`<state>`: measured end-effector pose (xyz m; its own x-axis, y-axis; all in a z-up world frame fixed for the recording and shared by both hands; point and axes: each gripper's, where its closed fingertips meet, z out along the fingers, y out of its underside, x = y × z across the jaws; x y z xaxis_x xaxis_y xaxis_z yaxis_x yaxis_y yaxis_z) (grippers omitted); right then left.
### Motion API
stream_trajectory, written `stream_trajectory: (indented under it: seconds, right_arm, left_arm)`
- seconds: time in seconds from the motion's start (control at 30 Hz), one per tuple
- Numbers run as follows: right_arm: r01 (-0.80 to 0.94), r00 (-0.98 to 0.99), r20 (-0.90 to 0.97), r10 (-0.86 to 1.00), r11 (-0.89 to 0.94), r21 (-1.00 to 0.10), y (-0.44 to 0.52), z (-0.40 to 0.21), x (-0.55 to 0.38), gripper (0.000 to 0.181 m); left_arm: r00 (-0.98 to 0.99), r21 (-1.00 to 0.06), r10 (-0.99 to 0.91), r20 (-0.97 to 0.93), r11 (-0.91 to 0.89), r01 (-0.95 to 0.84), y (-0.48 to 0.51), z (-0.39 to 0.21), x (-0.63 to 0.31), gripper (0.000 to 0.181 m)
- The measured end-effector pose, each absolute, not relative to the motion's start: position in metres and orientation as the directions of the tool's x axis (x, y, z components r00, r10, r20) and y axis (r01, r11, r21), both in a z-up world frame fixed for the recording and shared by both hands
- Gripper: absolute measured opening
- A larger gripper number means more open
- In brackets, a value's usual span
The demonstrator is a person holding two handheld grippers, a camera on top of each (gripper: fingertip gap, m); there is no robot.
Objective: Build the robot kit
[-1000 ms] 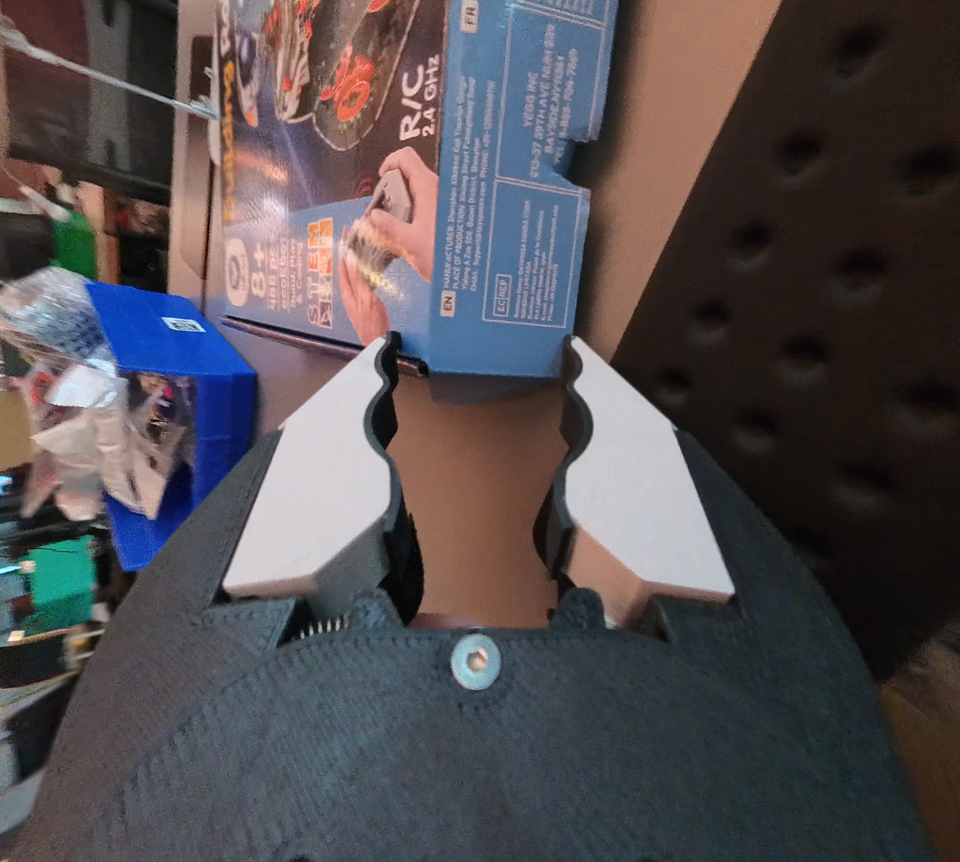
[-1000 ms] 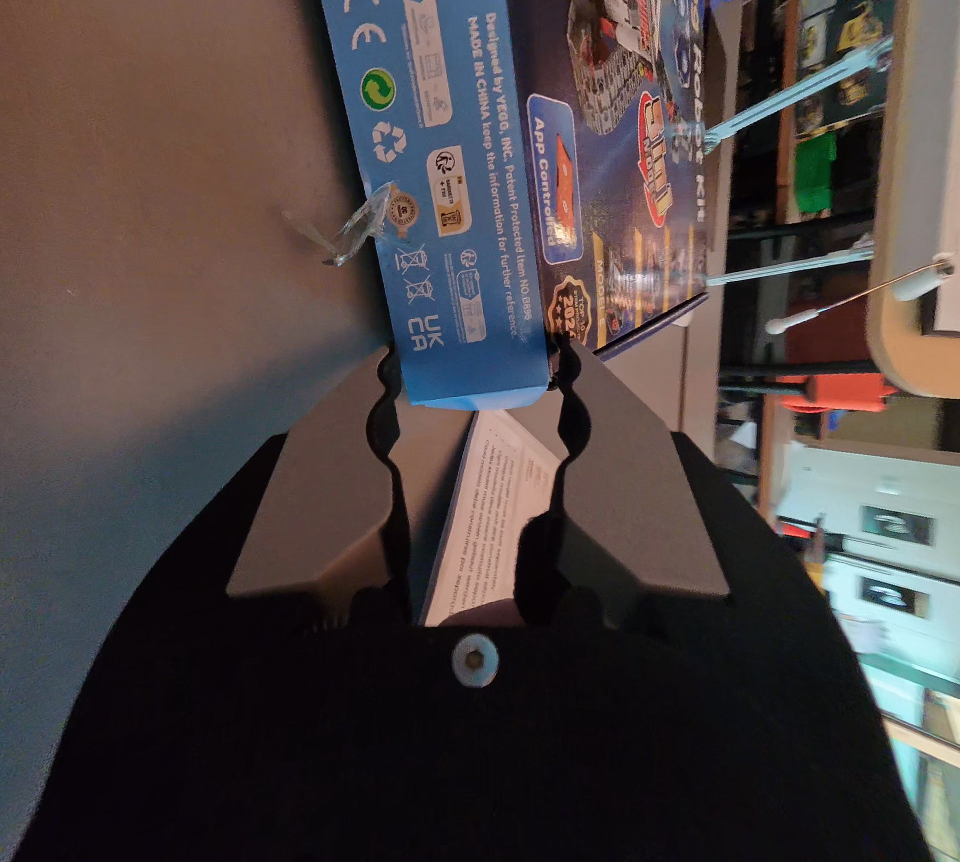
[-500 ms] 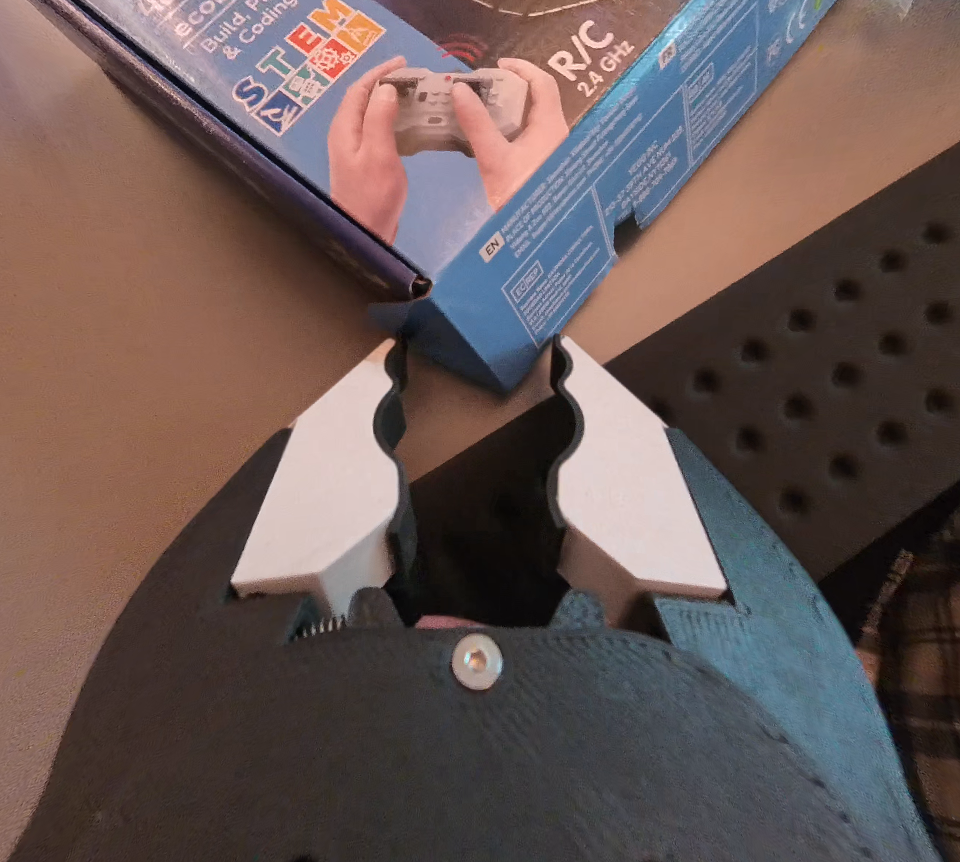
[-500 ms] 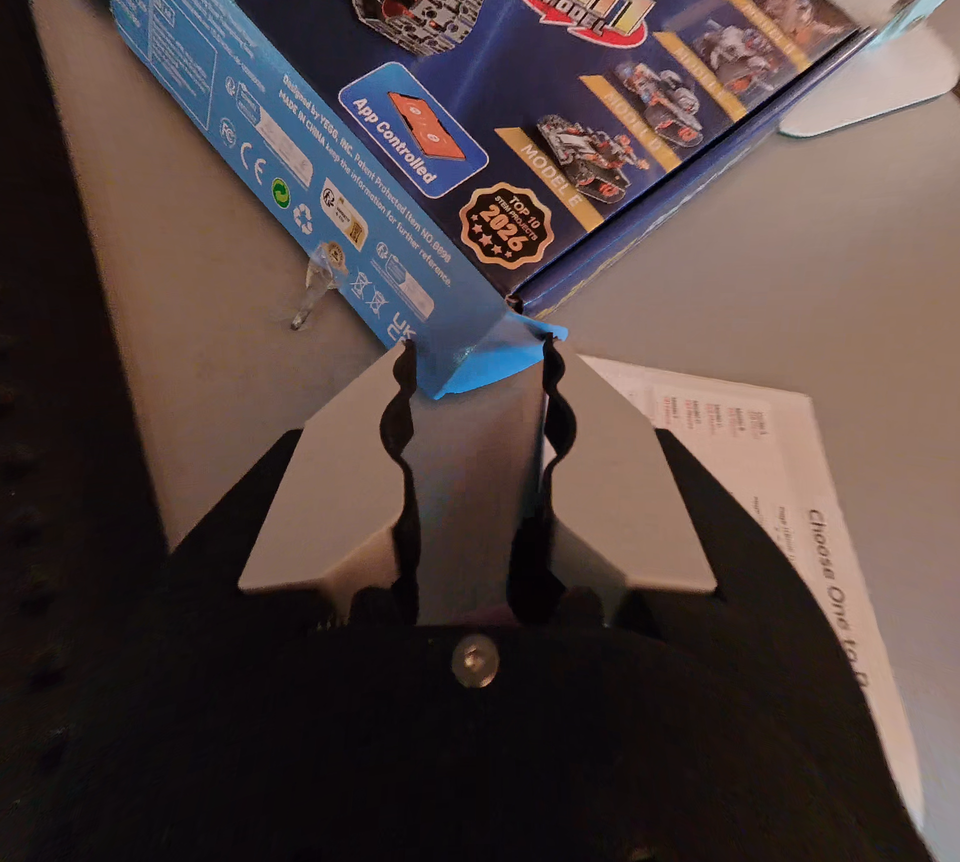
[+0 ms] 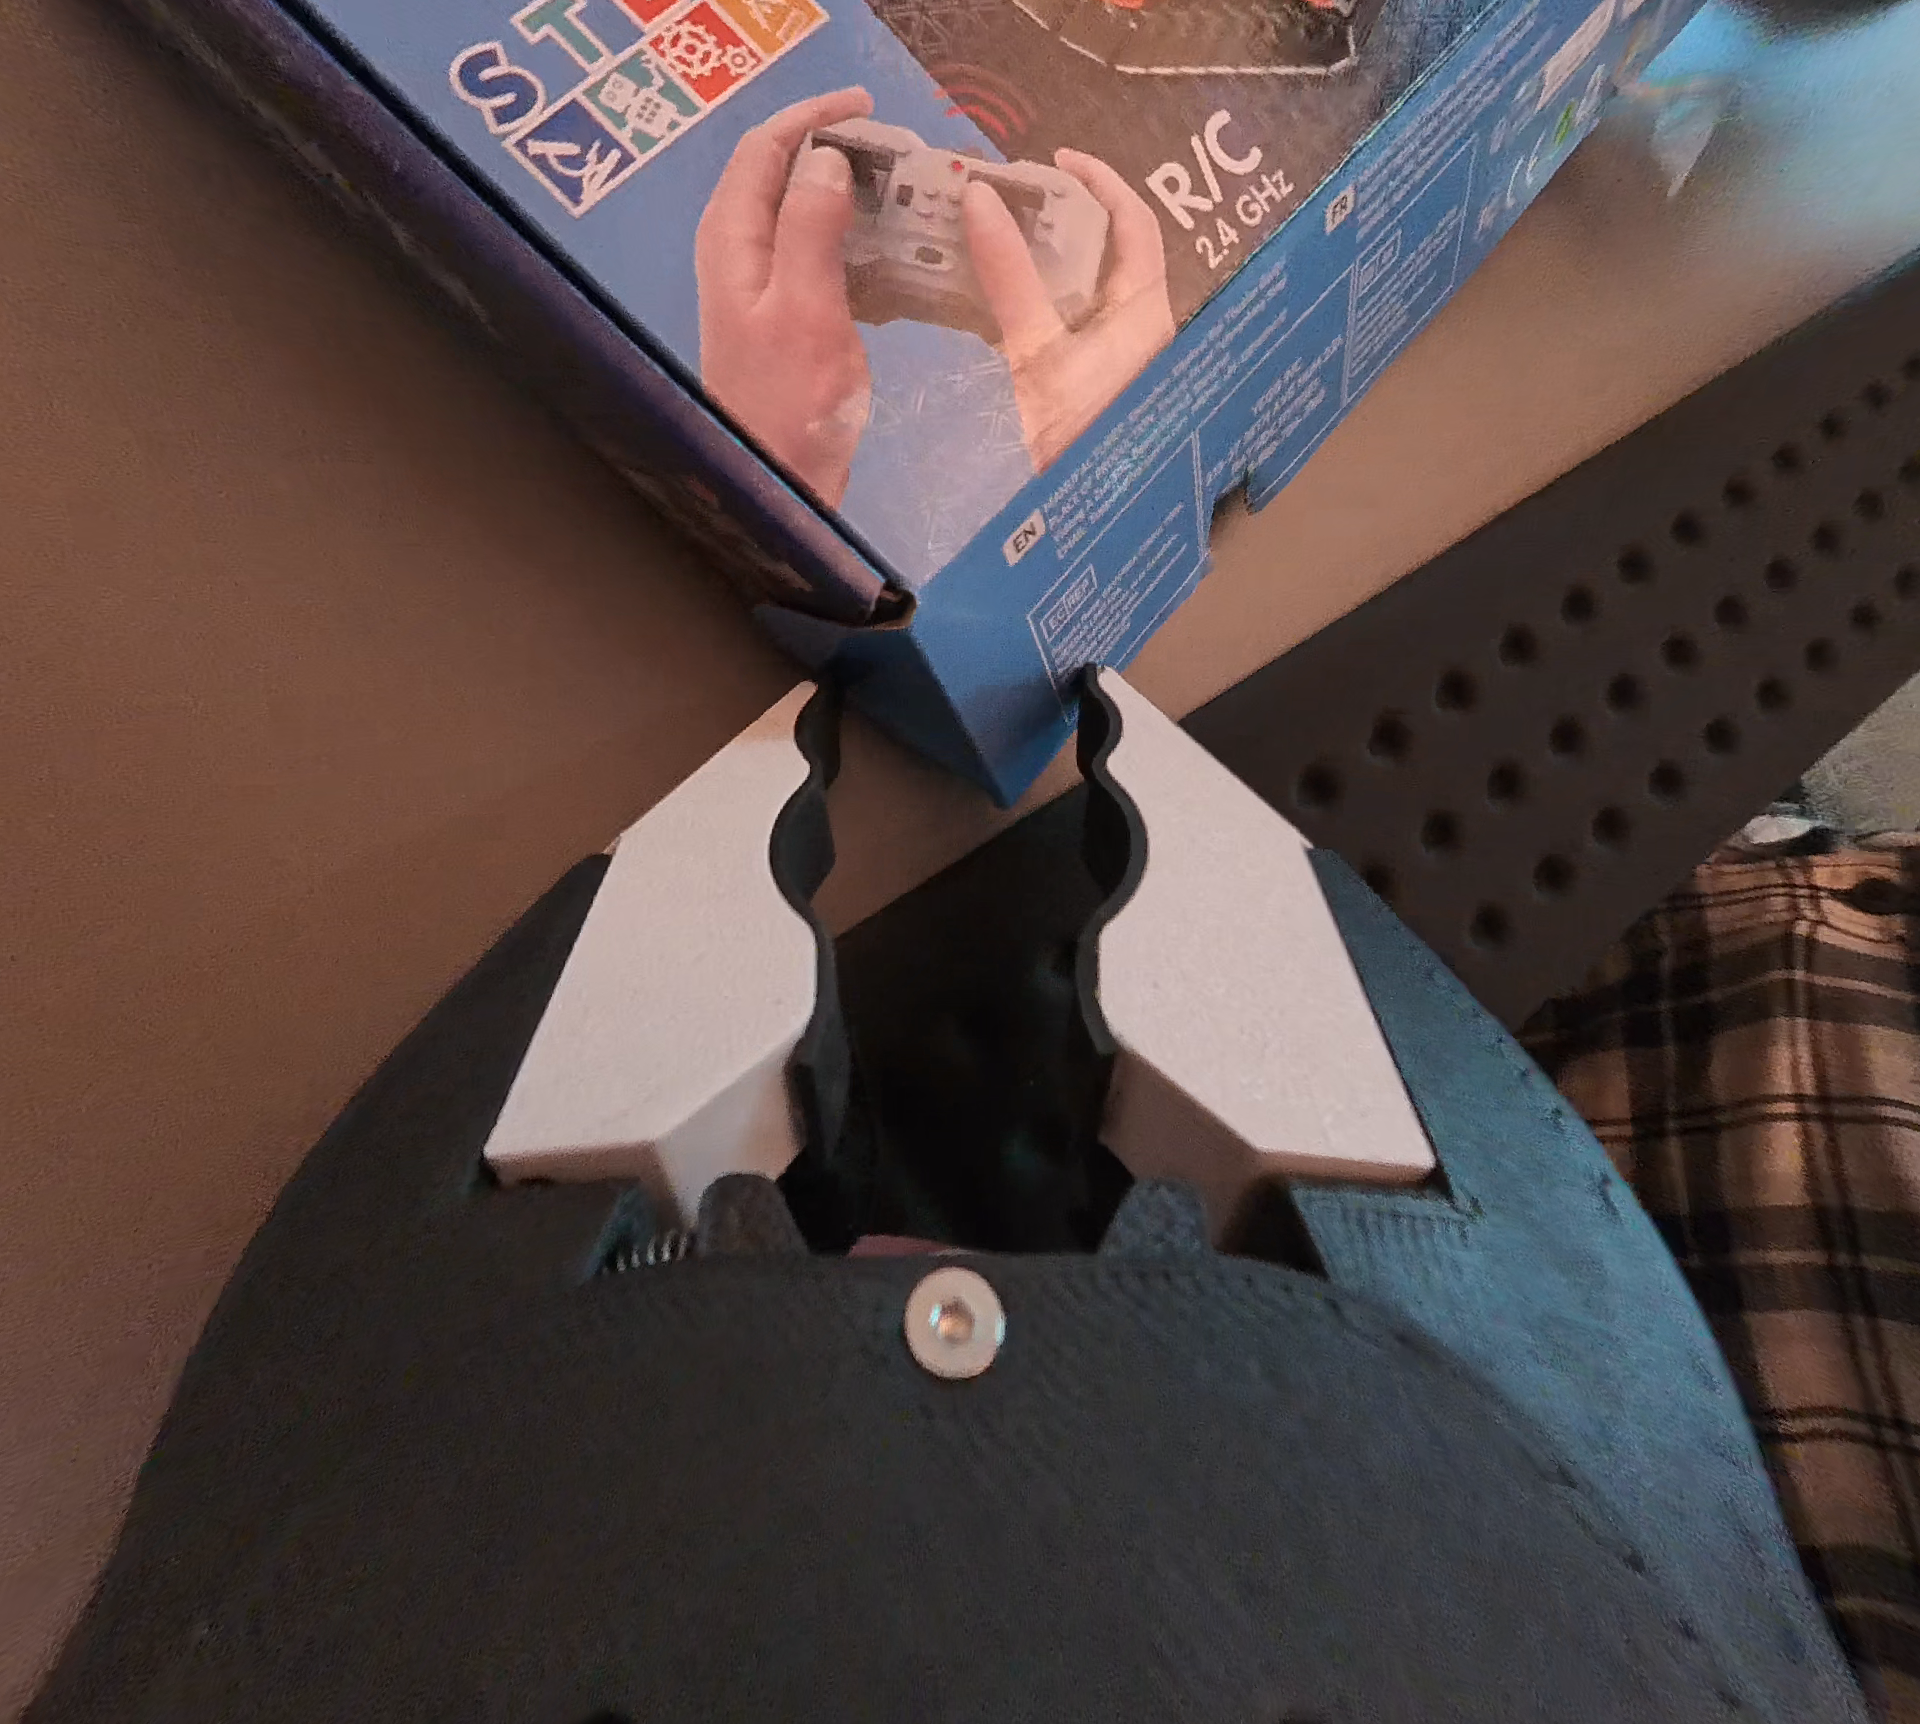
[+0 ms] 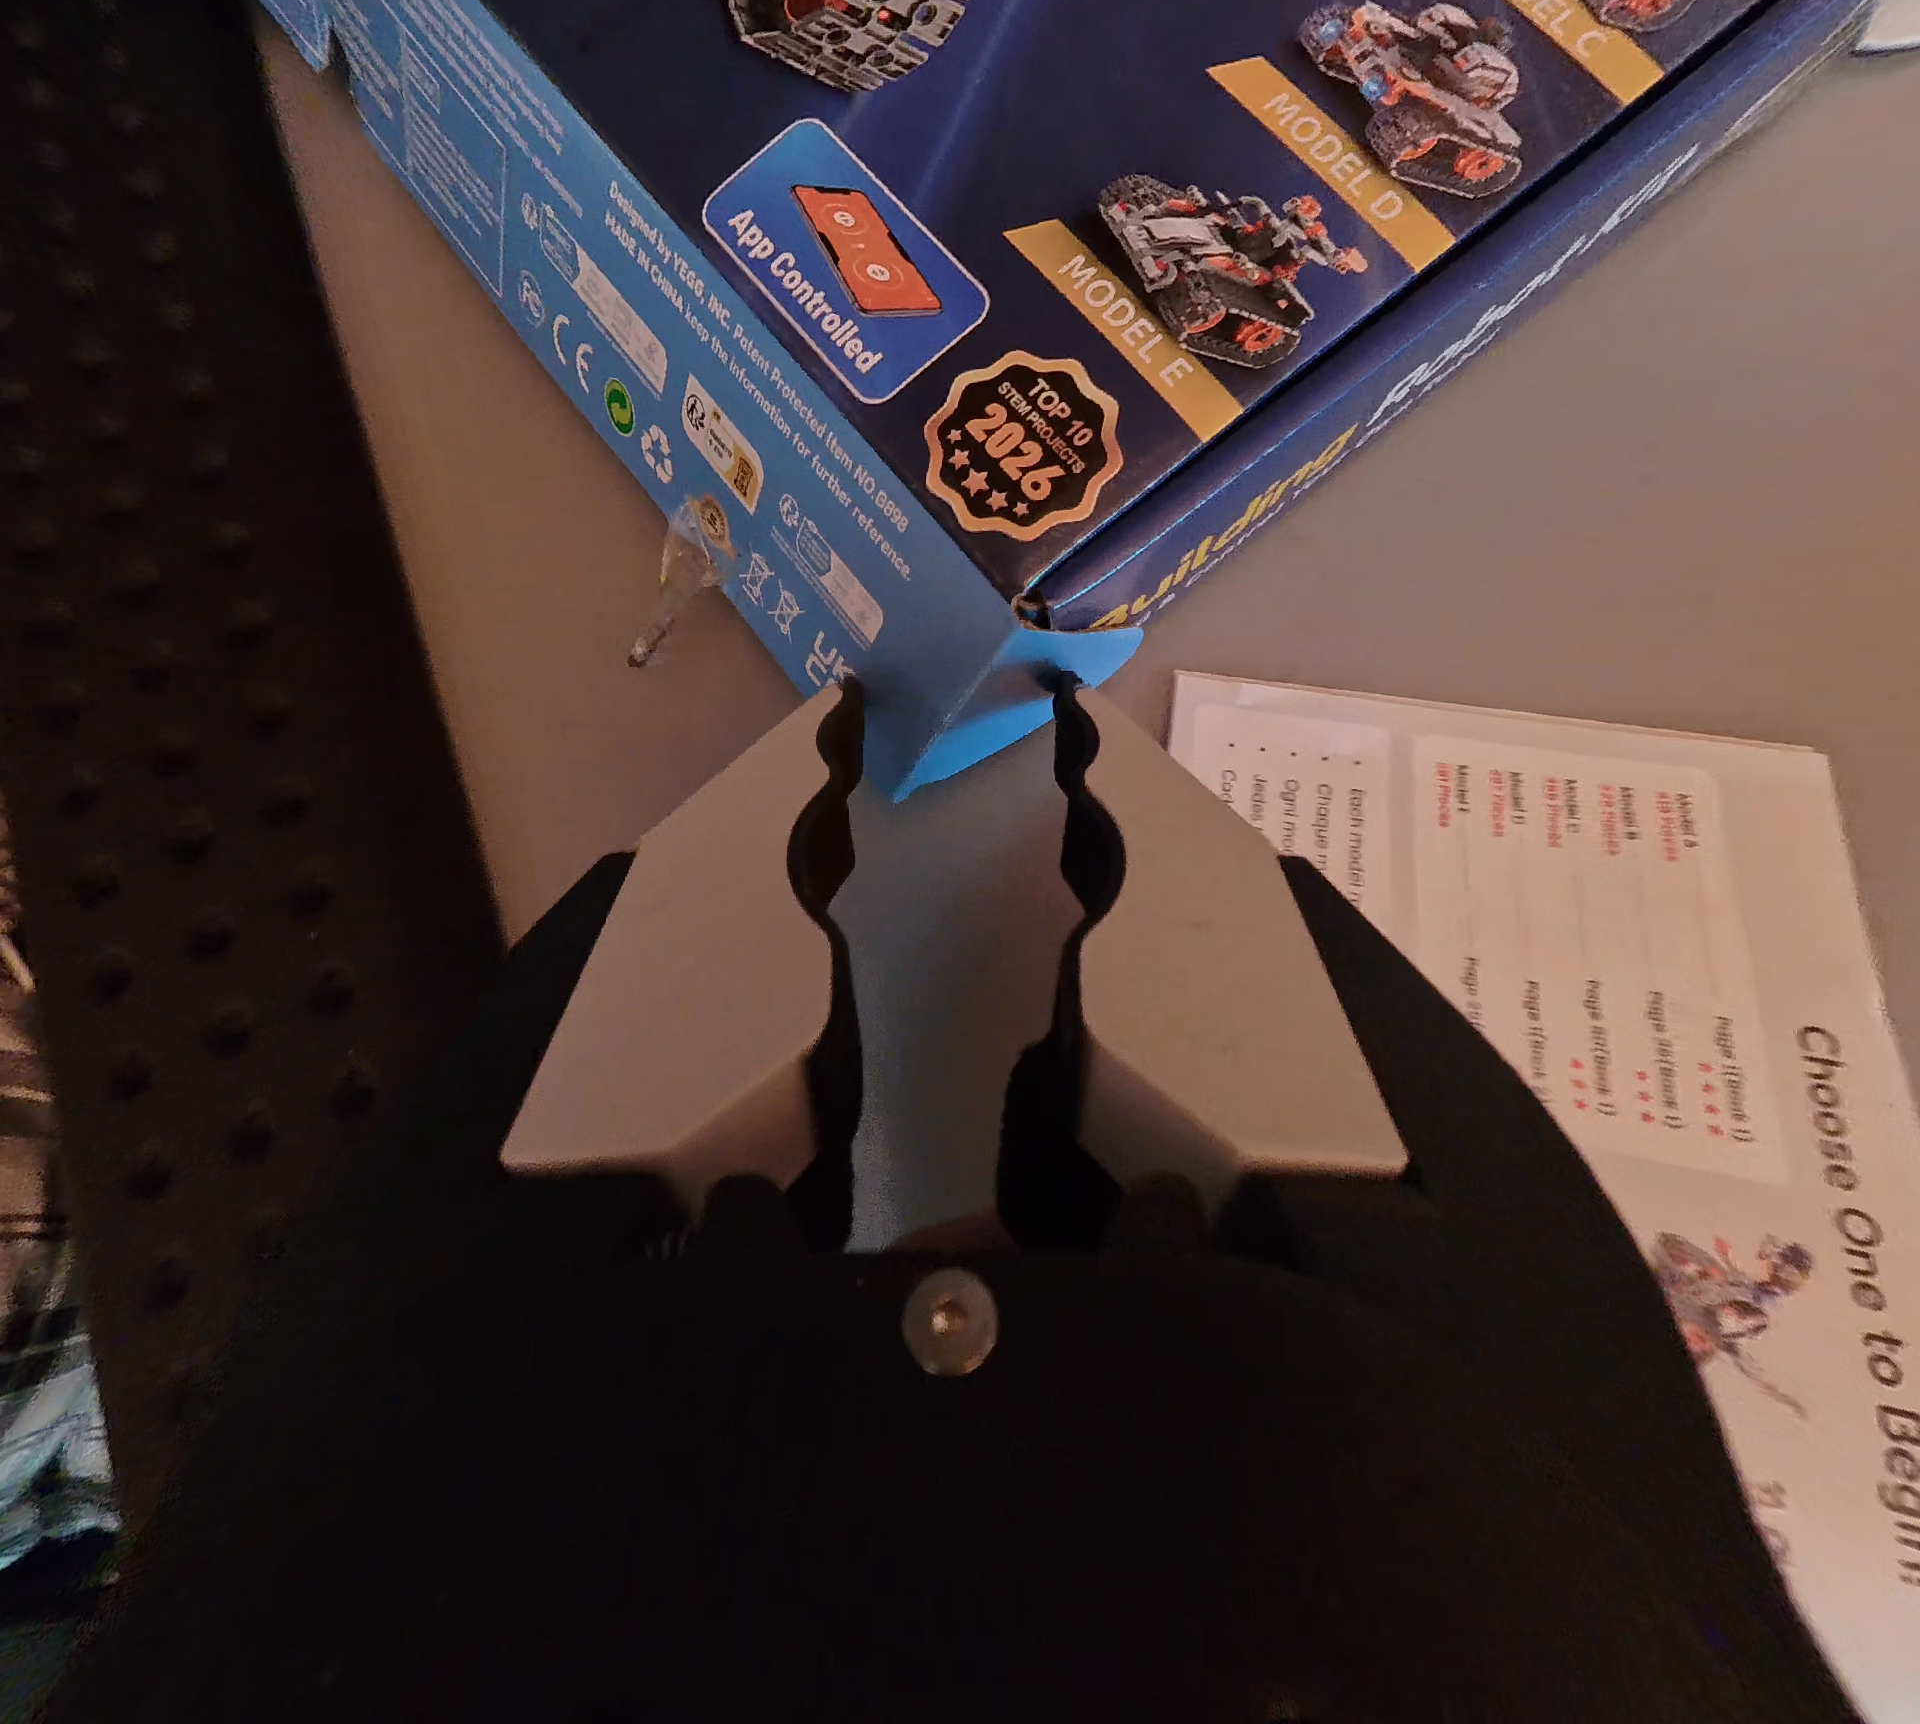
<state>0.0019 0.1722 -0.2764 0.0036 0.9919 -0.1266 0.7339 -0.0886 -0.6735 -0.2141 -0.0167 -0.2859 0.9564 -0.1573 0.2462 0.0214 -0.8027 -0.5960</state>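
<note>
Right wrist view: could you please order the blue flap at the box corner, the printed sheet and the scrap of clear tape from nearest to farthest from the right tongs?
1. Blue flap: between the tips of the right tongs.
2. Printed sheet: just right of the tongs, flat on the table.
3. Scrap of clear tape: up and left, on the box's side.

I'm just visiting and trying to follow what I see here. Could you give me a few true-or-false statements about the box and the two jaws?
1. The left gripper has a corner of the blue box between its jaws. True.
2. The right gripper is at a corner of the same box. True.
3. A printed sheet lies on top of the box. False: it lies on the table beside it.
4. The box stands upright on one end. False: it lies flat.
</note>
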Motion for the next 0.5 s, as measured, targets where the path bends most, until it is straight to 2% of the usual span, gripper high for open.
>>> stream_trajectory:
  seconds: [0.17, 0.5]
  right_arm:
    - [0.766, 0.017, -0.194, 0.981, -0.137, -0.628, 0.17, -0.275, 0.004, 0.034]
    - [0.829, 0.025, -0.361, 0.932, -0.222, -0.514, 0.163, -0.273, 0.014, 0.032]
  left_arm:
    - [0.945, -0.54, -0.152, 0.29, -0.841, 0.03, -0.02, -0.283, -0.211, 0.042]
    - [0.879, -0.325, -0.103, 0.466, -0.944, 0.062, -0.032, -0.275, -0.196, 0.04]
